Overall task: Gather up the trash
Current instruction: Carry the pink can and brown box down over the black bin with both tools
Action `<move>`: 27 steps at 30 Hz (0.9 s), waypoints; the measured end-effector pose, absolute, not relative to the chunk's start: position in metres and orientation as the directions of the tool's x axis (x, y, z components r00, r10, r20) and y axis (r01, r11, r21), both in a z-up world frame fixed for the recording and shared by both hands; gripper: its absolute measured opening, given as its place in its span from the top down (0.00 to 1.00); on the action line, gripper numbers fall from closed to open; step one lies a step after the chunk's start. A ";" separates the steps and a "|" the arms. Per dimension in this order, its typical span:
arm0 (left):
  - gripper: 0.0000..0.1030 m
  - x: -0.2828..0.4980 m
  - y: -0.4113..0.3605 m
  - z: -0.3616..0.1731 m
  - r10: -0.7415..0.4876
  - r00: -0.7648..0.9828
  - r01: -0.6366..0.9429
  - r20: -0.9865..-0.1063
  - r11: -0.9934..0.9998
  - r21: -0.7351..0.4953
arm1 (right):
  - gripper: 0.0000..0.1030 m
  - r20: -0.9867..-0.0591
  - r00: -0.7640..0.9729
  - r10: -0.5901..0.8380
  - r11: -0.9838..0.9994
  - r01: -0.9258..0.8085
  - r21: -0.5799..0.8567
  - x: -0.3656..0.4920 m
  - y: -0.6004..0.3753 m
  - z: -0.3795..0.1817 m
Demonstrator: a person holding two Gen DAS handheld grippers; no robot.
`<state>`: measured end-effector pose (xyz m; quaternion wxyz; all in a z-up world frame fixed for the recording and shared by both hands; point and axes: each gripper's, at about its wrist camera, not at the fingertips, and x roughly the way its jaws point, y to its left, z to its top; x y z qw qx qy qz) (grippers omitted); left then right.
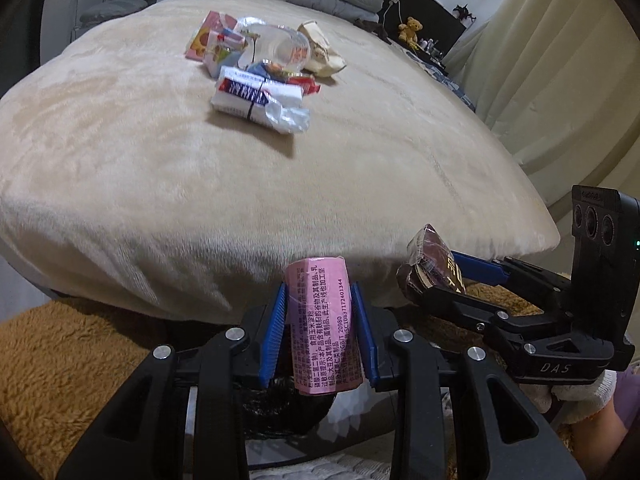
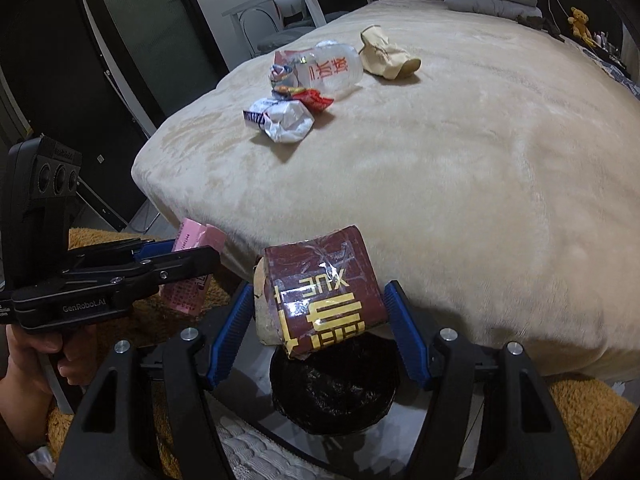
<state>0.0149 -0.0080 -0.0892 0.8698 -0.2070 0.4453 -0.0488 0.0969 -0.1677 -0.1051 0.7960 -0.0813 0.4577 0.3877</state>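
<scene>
I'm seeing a matt pink paper-like wrapper (image 1: 323,328) between ribbed blue plastic pads (image 1: 273,340). At lower centre of the right view, a maroon carton (image 2: 326,298) is shining under glossy crinkled film. Below it, a black bin liner (image 2: 336,392) is glinting; the bed's cream blanket (image 2: 460,184) is looking plush, the tan rug (image 1: 60,364) shaggy.

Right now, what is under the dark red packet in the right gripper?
Under the dark red packet sits a bin lined with a black bag, its mouth open. The bin's inside looks dark, so its contents cannot be made out; the packet covers its far rim.
</scene>
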 end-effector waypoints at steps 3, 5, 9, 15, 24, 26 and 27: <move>0.70 0.016 -0.013 -0.104 -0.282 0.545 -0.113 -0.789 0.908 -0.403 | 0.35 -0.820 0.244 0.517 0.700 -0.673 0.240 0.095 -0.168 -0.119; 0.70 0.017 -0.015 -0.115 -0.288 0.508 -0.122 -0.812 0.909 -0.399 | 0.35 -0.840 0.218 0.497 0.708 -0.662 0.247 0.094 -0.169 -0.130; 0.70 0.021 -0.016 -0.136 -0.305 0.434 -0.144 -0.848 0.905 -0.399 | 0.35 -0.871 0.156 0.466 0.710 -0.654 0.263 0.094 -0.168 -0.150; 0.70 0.026 -0.021 -0.164 -0.346 0.322 -0.182 -0.881 0.891 -0.416 | 0.35 -0.932 0.069 0.357 0.733 -0.639 0.233 0.096 -0.165 -0.186; 0.69 0.031 -0.027 -0.194 -0.332 0.198 -0.222 -0.922 0.901 -0.372 | 0.35 -0.968 -0.036 0.249 0.762 -0.610 0.218 0.101 -0.156 -0.226; 0.69 0.032 -0.031 -0.199 -0.335 0.176 -0.226 -0.926 0.902 -0.369 | 0.35 -0.971 -0.054 0.234 0.765 -0.606 0.218 0.101 -0.156 -0.232; 0.69 0.032 -0.032 -0.201 -0.332 0.167 -0.226 -0.929 0.904 -0.363 | 0.35 -0.972 -0.061 0.225 0.765 -0.607 0.216 0.101 -0.155 -0.235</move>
